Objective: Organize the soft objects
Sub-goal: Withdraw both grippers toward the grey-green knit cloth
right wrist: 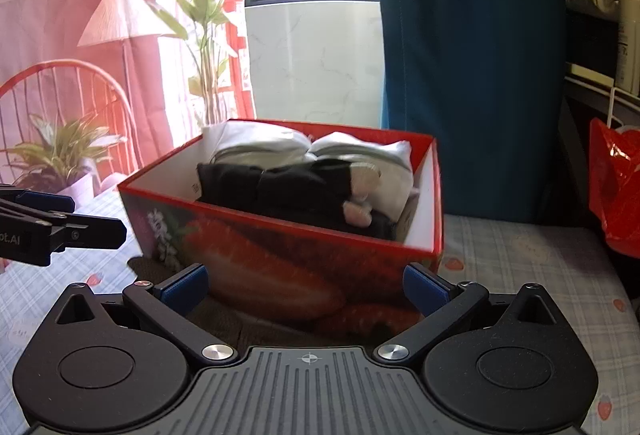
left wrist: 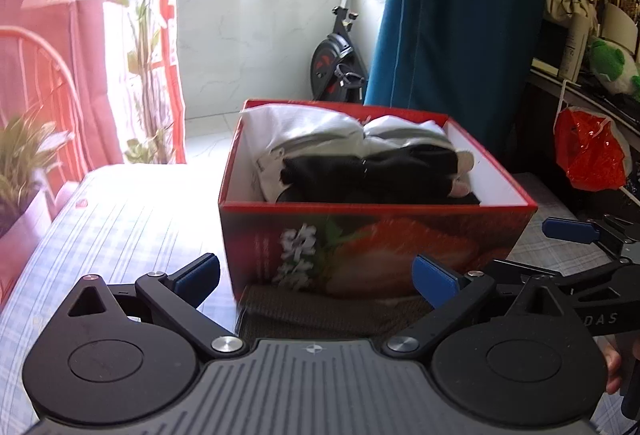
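A red box with a strawberry print (left wrist: 376,243) (right wrist: 280,267) stands on the checked bedsheet. It holds folded white socks (left wrist: 304,131) (right wrist: 256,145) at the back and black socks (left wrist: 372,171) (right wrist: 288,187) in front of them. A brown ribbed cloth (left wrist: 320,311) (right wrist: 248,327) lies under the box's near side. My left gripper (left wrist: 316,279) is open and empty just before the box. My right gripper (right wrist: 306,289) is open and empty, its jaws wide before the box. The right gripper shows in the left wrist view (left wrist: 572,231), the left in the right wrist view (right wrist: 60,223).
The checked bedsheet (left wrist: 132,231) (right wrist: 532,267) extends left and right of the box. A red plastic bag (left wrist: 588,151) (right wrist: 616,191) hangs at the right by a dark shelf. A blue curtain (left wrist: 452,27), an exercise bike (left wrist: 340,51), potted plants (right wrist: 60,155) and a lamp stand behind.
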Demonstrator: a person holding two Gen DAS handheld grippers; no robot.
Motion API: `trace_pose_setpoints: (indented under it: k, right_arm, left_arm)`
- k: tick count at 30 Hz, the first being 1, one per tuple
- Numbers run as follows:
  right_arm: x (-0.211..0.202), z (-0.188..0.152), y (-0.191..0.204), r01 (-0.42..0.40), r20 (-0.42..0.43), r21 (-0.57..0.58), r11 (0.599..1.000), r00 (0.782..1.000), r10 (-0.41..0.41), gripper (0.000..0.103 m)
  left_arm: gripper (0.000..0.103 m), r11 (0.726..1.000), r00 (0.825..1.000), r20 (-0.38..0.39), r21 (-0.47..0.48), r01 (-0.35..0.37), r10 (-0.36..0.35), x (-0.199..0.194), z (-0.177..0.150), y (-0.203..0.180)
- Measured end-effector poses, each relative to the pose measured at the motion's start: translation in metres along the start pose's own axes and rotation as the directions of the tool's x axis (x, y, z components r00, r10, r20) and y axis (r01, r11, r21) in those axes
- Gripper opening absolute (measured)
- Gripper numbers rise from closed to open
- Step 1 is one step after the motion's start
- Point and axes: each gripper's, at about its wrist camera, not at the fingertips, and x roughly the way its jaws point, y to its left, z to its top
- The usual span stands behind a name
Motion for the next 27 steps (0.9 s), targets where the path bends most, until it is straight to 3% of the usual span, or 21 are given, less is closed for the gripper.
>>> trace_pose_setpoints:
  k: [13,27]
  right_arm:
    - [0.000,-0.051,0.005,-0.007,-0.083,-0.003,1.000,0.996,0.007,0.103]
    - [0.015,-0.069,-0.020,0.019,-0.123,0.045,0.999,0.992,-0.013,0.103]
  left_arm:
    - [0.103,0.997,0.996,-0.084,-0.073,-0.040,0.034,0.009,-0.050,0.019]
    - [0.103,0.995,0.992,-0.121,-0.087,-0.041,0.030,0.027,-0.064,0.032]
